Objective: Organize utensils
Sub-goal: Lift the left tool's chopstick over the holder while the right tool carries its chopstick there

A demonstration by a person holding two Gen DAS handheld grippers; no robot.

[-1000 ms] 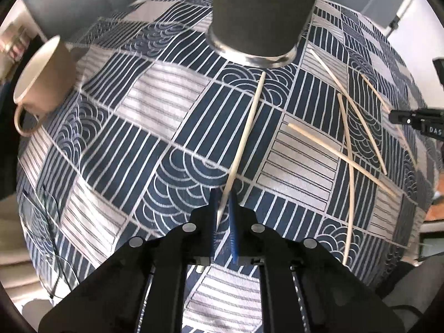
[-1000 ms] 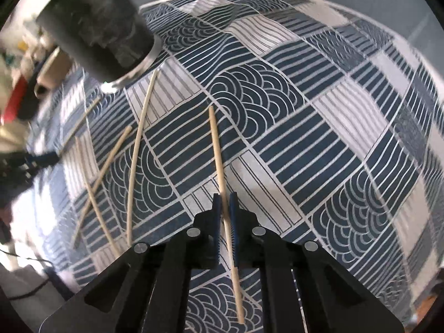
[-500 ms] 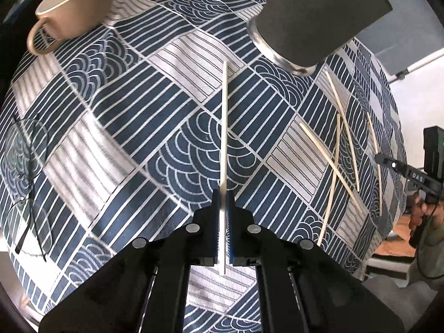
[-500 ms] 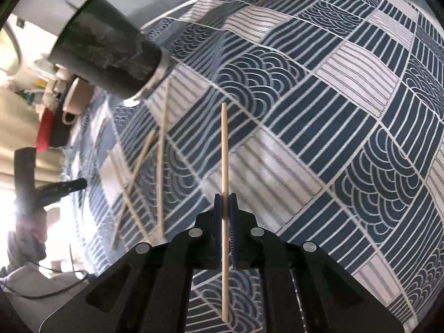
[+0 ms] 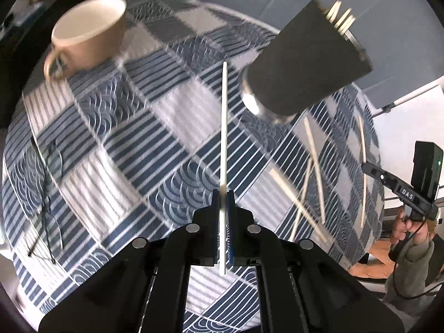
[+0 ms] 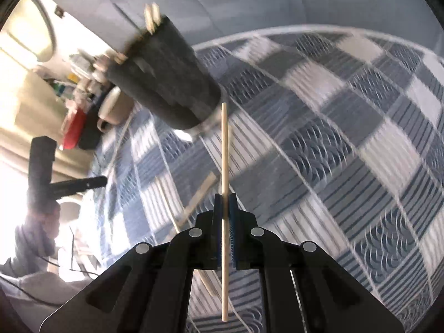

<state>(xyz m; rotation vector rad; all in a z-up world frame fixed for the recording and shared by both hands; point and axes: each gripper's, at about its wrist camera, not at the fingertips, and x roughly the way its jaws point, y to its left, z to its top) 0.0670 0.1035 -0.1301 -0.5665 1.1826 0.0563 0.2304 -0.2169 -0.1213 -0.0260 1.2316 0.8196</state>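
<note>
My left gripper (image 5: 222, 194) is shut on a pale chopstick (image 5: 224, 127) that points forward, lifted off the cloth. The dark grey holder cup (image 5: 302, 63) stands ahead to its right, with several chopstick ends (image 5: 340, 18) sticking out of its top. My right gripper (image 6: 225, 198) is shut on a wooden chopstick (image 6: 224, 152), its tip close to the base of the same dark cup (image 6: 163, 83). Several loose chopsticks (image 5: 313, 163) lie on the cloth right of the cup; they also show in the right wrist view (image 6: 198, 194).
A blue and white patterned tablecloth (image 5: 125, 144) covers the table. A beige cup (image 5: 88, 33) stands at the far left. A thin black cable (image 5: 47, 194) lies near the left edge. The other gripper and hand (image 5: 410, 194) show at the right edge.
Both grippers have lifted their chopsticks off the cloth and risen. The cup's top with its chopstick ends has come into view in both views.
</note>
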